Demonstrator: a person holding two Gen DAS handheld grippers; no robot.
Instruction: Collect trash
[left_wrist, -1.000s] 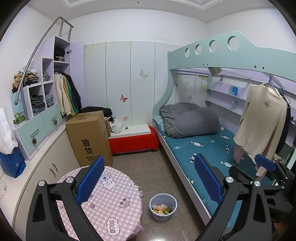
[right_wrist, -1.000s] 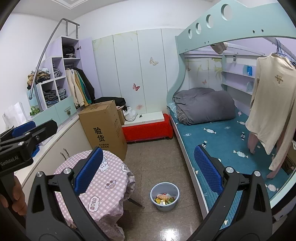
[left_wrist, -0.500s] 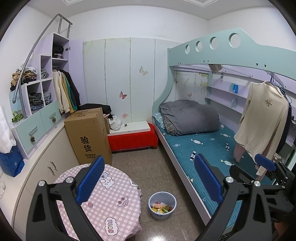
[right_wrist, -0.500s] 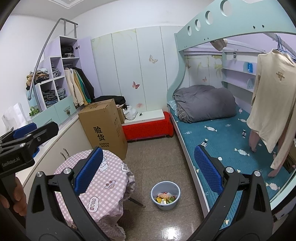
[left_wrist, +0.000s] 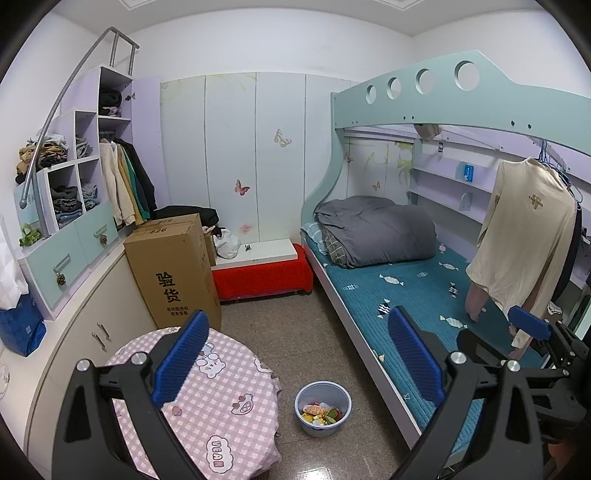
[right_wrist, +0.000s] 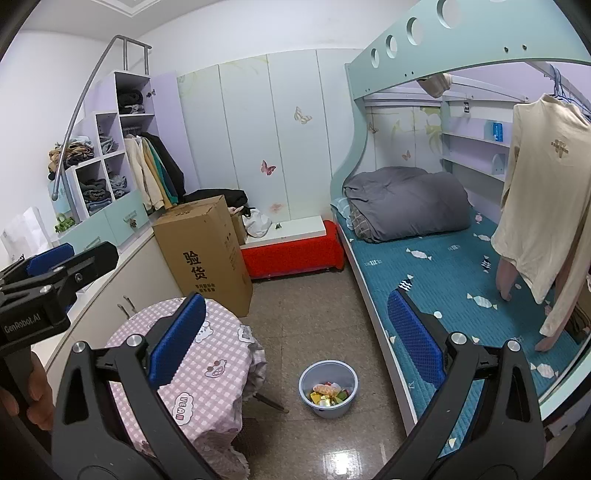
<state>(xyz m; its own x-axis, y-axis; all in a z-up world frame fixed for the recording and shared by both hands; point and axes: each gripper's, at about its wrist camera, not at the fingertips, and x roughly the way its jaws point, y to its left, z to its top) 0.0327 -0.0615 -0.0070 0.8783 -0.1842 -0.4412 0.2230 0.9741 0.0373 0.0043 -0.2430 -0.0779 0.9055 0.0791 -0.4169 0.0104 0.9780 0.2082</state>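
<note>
while the trash (left_wrist: 320, 410) lies heaped in the upright bucket (left_wrist: 322, 422) on the floor beside the table (left_wrist: 218, 406), left gripper (left_wrist: 295, 354) and right gripper (right_wrist: 295, 339) gape wide, empty.

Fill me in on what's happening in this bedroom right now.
A person holds a hand-held gripper in each hand, both open and empty: the left hand-held gripper and the right hand-held gripper. Both point toward the small pale blue plastic bin on the tiled floor, which already holds colourful wrappers. It stands between the round table with a pink checked cloth and the bunk bed with a teal mattress. Nothing is being gripped at this moment.
</note>
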